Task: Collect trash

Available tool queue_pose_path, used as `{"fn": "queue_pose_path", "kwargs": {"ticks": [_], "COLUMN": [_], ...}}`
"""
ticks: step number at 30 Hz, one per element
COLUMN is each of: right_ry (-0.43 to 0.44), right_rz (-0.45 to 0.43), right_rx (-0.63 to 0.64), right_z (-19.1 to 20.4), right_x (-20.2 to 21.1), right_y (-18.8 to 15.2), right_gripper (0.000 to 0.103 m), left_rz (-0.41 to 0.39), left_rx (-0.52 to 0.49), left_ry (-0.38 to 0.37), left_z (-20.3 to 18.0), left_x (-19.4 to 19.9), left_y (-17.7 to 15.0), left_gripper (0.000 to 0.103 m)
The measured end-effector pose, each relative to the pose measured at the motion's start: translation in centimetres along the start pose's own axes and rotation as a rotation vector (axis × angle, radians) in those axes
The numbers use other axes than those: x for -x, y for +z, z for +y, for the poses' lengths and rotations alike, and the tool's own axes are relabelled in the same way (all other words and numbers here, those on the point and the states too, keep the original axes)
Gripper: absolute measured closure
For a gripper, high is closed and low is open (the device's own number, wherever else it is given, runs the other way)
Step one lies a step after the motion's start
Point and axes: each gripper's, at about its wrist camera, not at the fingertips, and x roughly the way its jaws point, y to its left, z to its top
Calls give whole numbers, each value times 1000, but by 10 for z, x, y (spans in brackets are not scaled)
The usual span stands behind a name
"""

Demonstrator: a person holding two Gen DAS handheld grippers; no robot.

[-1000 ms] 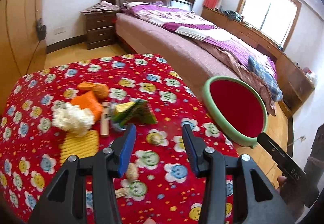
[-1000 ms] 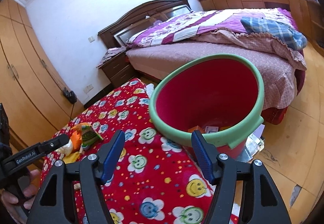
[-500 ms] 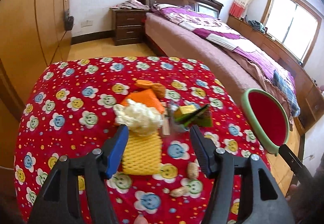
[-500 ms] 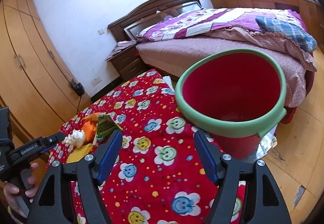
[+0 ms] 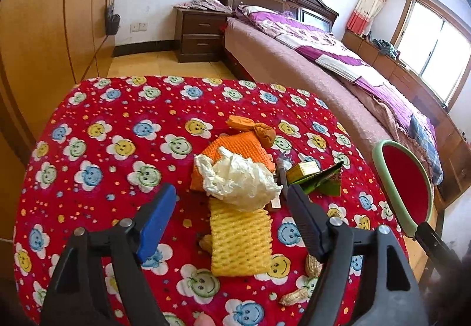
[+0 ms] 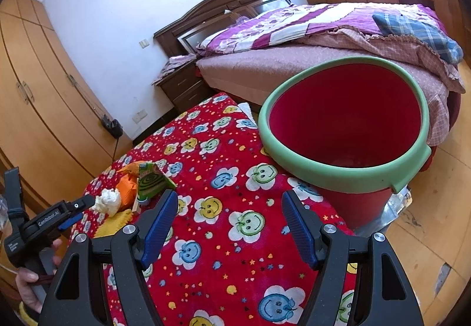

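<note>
A red flower-print cloth is spread over the table, beside a red plastic bin with a green rim. The left gripper has just been opening; the crumpled white tissue and ribbed yellow foam net lie between its jaws, untouched. The right gripper is held apart, empty.

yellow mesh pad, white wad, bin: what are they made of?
Yellow mesh pad: likely foam fruit netting, matte, with an open lattice. White wad: probably crumpled tissue or thin plastic, softly creased. Bin: plastic by its look, smooth red wall, green rim.
</note>
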Motion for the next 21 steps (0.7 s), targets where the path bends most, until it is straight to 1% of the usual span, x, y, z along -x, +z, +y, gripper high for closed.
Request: {"fn": "queue_pose_path", "kwargs": {"ticks": [4,10,14,18,21], "right_ry": [-2,-20,-21,-14,-5], "right_rz": [24,22,36,45,58], "right_rx": [9,23,47,88,129], "right_z": [-1,1,10,25,41], "right_x": [-8,-16,-25,-35,-44], "right_y": [0,1,7,10,12], "right_gripper": [29,29,29,29,29], "left_rz": [32,45,54,79,99], "left_rx": [-15,-12,-4,6,45], "left_ry": [-8,28,26,3,-9], "left_z": [-5,-2,5,8,14], "left_x": [-16,-39,-49,-55,-59], "left_y": [4,10,13,11,9], "left_gripper": [26,26,26,26,40]}}
